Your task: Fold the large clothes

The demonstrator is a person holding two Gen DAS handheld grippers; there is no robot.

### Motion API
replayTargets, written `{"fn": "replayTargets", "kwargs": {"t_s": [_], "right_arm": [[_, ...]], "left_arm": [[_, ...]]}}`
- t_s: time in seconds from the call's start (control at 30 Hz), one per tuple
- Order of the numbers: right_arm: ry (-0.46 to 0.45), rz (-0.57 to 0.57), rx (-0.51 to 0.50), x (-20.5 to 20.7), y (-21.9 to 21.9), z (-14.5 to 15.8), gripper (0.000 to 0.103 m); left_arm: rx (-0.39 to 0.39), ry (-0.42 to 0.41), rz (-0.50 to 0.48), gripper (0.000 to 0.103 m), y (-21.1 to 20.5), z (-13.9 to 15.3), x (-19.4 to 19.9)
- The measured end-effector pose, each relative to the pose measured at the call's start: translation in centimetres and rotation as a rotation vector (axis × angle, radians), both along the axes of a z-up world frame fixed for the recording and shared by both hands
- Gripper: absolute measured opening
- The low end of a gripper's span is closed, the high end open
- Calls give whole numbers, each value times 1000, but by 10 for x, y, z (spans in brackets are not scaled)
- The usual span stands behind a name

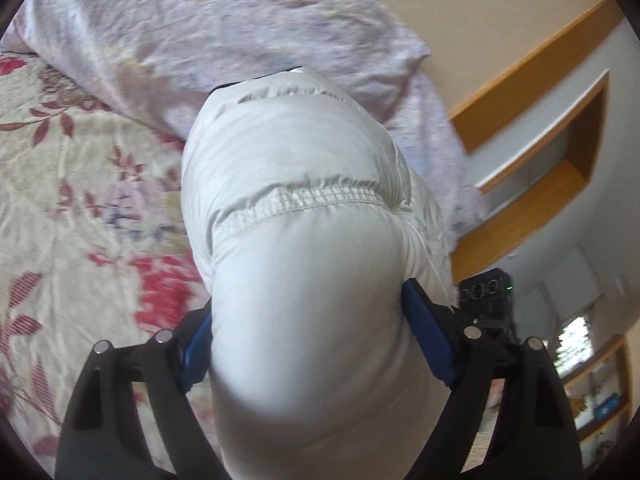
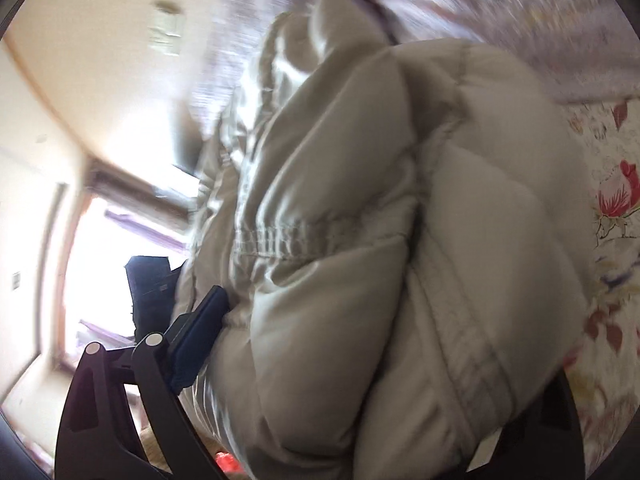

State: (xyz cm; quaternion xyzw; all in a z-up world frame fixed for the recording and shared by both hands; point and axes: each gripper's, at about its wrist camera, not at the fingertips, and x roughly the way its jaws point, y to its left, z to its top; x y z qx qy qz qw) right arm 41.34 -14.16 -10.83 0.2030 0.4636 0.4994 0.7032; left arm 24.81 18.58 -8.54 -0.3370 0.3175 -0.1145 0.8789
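Note:
A puffy white down jacket (image 1: 296,152) is bunched into a thick roll above the bed. In the left wrist view my left gripper (image 1: 308,308) is shut on it, with a blue pad (image 1: 428,336) pressing into each side of the padding. The right wrist view is blurred and almost filled by the jacket's (image 2: 360,208) bulk. My right gripper (image 2: 384,340) holds that bulk. Its left blue pad (image 2: 198,340) lies against the fabric, and its other finger is hidden behind the jacket.
A floral bedsheet (image 1: 80,200) lies under the jacket, with a lilac quilt (image 1: 192,40) heaped behind it. A wooden wall niche (image 1: 560,152) is at the right, and a black device (image 1: 486,300) stands below it. A bright window (image 2: 112,260) is on the other side.

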Motion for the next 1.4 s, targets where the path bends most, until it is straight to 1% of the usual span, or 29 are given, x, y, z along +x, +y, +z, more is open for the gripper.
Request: {"fn": "replayTargets", "kwargs": {"t_s": [0.03,0.07,0.13,0.17,0.23,0.27,0.33,0.43,0.53,0.57,0.6,0.67,0.73,0.8,0.83,0.87,0.93,1.0,1.03,1.1,1.17,1.23,1.33,1.4], "right_arm": [[27,-14,-18,6,5,-12,95],[47,-20,1,10,6,-19,95],[38,-32,5,9,3,-22,96],[35,-41,-2,8,1,-23,96],[45,-70,-16,6,-4,-25,99],[46,-92,-29,2,-6,-24,99],[20,-128,-55,-13,-9,-16,99],[-93,-233,-120,-33,-34,6,99],[-269,-393,-229,-57,-55,39,99],[-337,-430,-267,-65,-55,51,99],[-389,-447,-288,-66,-55,61,99],[-523,-467,-337,-82,-43,79,99],[-646,-475,-382,-97,-22,84,98],[-745,-471,-434,-107,4,83,84],[-766,-466,-456,-103,18,82,74],[-775,-458,-468,-101,27,79,65],[-773,-454,-466,-92,41,86,53],[-787,-470,-461,-96,56,89,49],[-799,-479,-464,-97,56,92,47],[-804,-485,-490,-93,64,84,46],[-768,-474,-555,-83,69,68,46],[-736,-464,-570,-74,72,57,46],[-673,-449,-577,-61,71,48,46],[-663,-436,-597,-56,73,44,46]], "left_arm": [[33,7,14,84,2,-8,2],[50,-2,19,85,3,-12,1],[117,-9,20,86,0,-11,1],[139,-1,23,88,-2,-9,1],[152,13,24,89,-1,-8,3],[159,18,29,92,-1,-6,3],[243,13,64,97,-3,1,0],[401,-2,101,101,-11,19,-12],[524,-16,130,101,-17,35,-21],[549,-18,132,101,-19,39,-22],[568,-19,134,101,-21,42,-21],[592,-15,148,101,-27,47,-17],[615,-12,158,101,-31,50,-14],[642,-12,163,101,-36,52,-11],[652,-15,164,101,-38,53,-11],[668,-20,168,101,-40,55,-10],[698,-30,175,101,-45,59,-7],[727,-41,180,100,-47,62,-3],[741,-41,183,100,-48,63,0],[783,-27,187,100,-51,61,8],[811,0,175,101,-53,54,19],[797,7,154,101,-55,44,25],[783,16,152,101,-60,32,33],[778,32,142,101,-62,25,39]]}}
